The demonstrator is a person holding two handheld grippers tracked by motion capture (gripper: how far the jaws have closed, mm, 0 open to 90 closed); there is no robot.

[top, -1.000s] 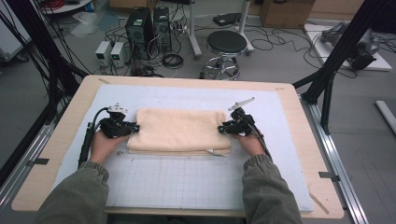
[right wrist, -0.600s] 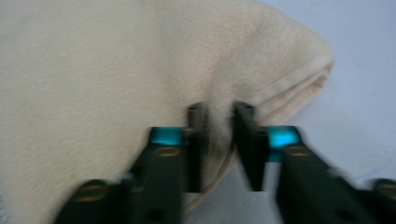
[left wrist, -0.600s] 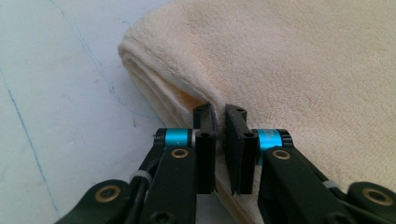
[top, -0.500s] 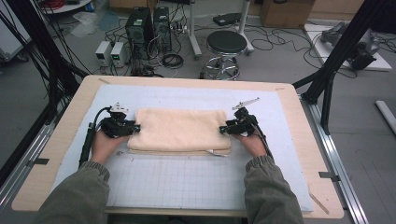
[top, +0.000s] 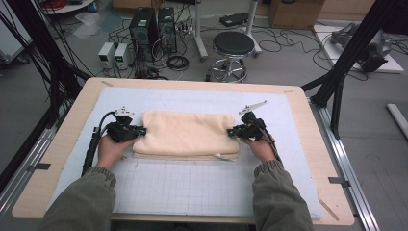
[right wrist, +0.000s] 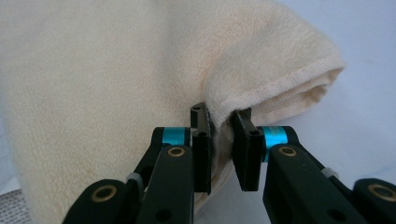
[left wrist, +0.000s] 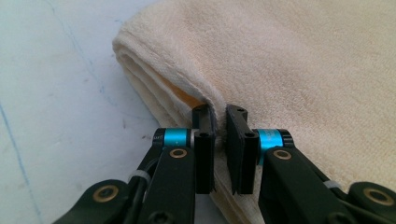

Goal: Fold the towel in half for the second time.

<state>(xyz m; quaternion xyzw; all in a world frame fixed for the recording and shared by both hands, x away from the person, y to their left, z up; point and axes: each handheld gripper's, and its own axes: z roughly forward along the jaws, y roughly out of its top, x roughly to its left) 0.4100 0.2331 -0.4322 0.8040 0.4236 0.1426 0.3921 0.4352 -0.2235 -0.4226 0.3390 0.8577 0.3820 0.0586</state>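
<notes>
A folded cream towel (top: 185,132) lies across the middle of the white gridded mat (top: 192,187). My left gripper (top: 140,131) is at the towel's left end and my right gripper (top: 232,131) at its right end. In the left gripper view the jaws (left wrist: 220,114) have just been closing and pinch the top fold of the towel (left wrist: 303,70) near its corner. The right gripper view shows the jaws (right wrist: 219,116), which have also just been closing, clamped on a raised hem of the towel (right wrist: 93,70).
The mat lies on a wooden table (top: 72,144) with bare mat in front of the towel. Black frame posts (top: 346,62) stand at both back sides. On the floor behind are a stool (top: 233,45) and computer towers (top: 154,24).
</notes>
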